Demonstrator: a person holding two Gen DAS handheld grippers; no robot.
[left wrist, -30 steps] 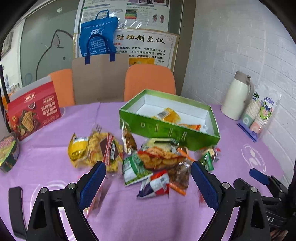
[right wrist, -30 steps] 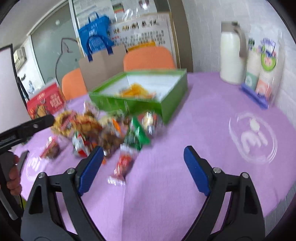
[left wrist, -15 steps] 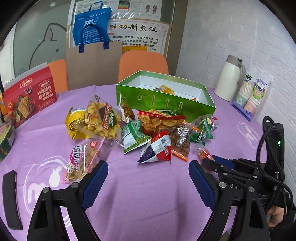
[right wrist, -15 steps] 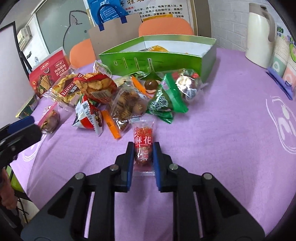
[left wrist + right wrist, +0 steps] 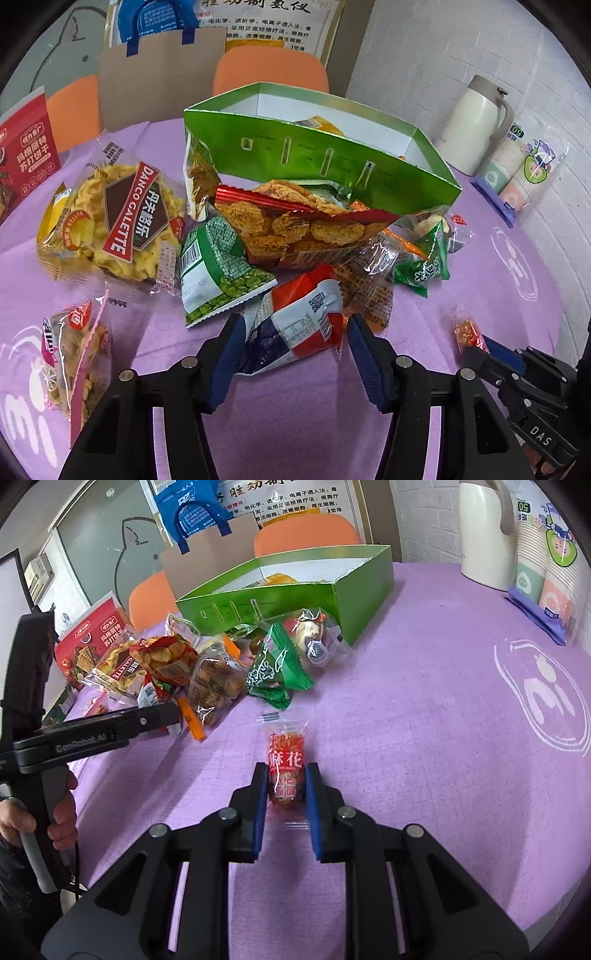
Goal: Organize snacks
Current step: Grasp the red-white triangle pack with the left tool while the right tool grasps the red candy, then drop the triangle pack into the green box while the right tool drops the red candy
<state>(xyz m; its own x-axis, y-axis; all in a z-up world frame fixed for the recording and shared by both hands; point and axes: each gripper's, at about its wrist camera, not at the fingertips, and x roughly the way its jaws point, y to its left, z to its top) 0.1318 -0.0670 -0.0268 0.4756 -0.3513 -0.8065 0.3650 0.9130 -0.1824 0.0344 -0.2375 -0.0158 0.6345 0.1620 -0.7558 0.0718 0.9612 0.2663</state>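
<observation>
A green box [image 5: 332,162] with white inside stands open at the back of the purple table and holds a few yellow packets. In front of it lies a pile of snacks: a yellow Galette bag [image 5: 125,218], a green pea bag [image 5: 221,273], a red crisp bag [image 5: 295,221]. My left gripper [image 5: 293,332] is shut on a red, white and blue packet [image 5: 295,325] at the pile's near edge. Right of the pile, my right gripper [image 5: 285,775] is shut on a small red twist packet [image 5: 286,753] low over the cloth. The green box [image 5: 295,598] lies beyond it.
A white thermos [image 5: 476,125] and sleeves of paper cups [image 5: 524,173] stand at the right by the brick wall. A red cracker box [image 5: 26,155] is at far left, a clear packet [image 5: 74,354] near left. A hand [image 5: 55,812] holds the left gripper's handle. Orange chairs stand behind.
My left gripper came forward to the pile and narrowed from wide open onto the red, white and blue packet. My right gripper closed on the twist packet and keeps it.
</observation>
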